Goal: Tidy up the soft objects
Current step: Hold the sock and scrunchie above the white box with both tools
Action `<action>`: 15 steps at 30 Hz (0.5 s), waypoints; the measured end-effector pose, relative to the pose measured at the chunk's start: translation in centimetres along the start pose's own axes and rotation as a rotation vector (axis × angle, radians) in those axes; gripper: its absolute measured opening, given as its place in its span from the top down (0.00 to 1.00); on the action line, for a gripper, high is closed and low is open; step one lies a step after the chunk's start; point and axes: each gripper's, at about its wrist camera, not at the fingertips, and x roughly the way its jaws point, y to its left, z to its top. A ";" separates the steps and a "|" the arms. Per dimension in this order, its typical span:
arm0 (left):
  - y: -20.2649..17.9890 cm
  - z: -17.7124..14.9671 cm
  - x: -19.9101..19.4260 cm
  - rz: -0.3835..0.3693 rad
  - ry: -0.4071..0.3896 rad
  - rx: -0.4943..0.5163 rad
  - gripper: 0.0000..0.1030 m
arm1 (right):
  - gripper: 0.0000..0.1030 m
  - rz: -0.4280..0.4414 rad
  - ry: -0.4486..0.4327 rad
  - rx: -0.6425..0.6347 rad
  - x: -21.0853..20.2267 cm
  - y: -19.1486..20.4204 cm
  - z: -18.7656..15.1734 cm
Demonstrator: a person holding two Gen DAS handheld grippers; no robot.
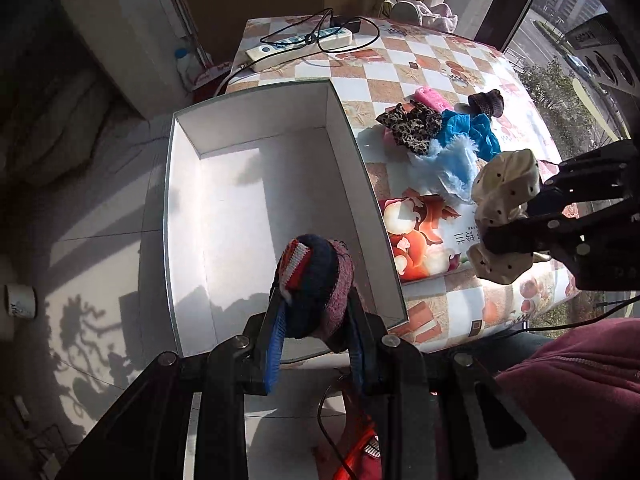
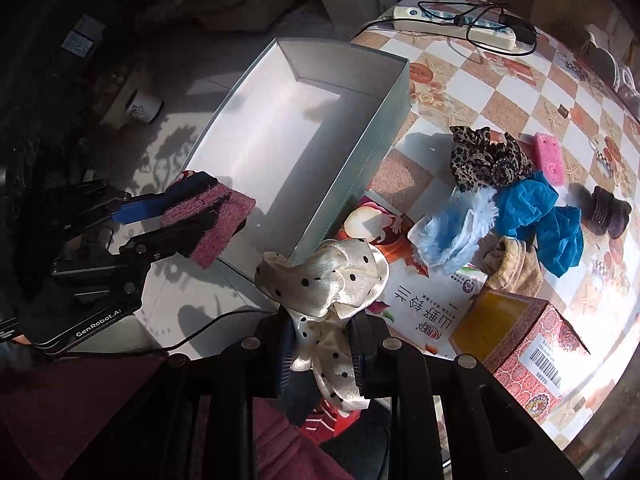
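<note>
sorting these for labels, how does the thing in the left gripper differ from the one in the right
The left gripper holds a thick knit item in navy, pink and red; the right gripper holds a shiny cream polka-dot scrunchie. The knit looks compact, the scrunchie ruffled and loose. Both are clamped, near the empty white box.

Checkered table [image 2: 472,80] with white box [image 2: 256,80], power strip [image 2: 452,24], scrunchies (heaped) [image 2: 520,200], tissue box [image 2: 520,336].

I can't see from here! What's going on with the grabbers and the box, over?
Left gripper shut on knit roll. Right gripper shut on dotted scrunchie. Box holds nothing visible. Nothing blocking it.
</note>
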 end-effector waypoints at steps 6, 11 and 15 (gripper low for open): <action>3.3 -0.4 1.6 0.021 0.010 -0.129 0.70 | 0.75 -0.013 0.024 -0.023 1.1 2.3 3.4; 5.0 -0.7 3.1 0.040 0.034 -0.210 0.70 | 0.75 -0.021 0.050 -0.040 2.3 3.9 5.1; 5.4 -1.0 3.8 0.061 0.039 -0.226 0.70 | 0.75 -0.029 0.080 -0.068 3.2 5.0 5.4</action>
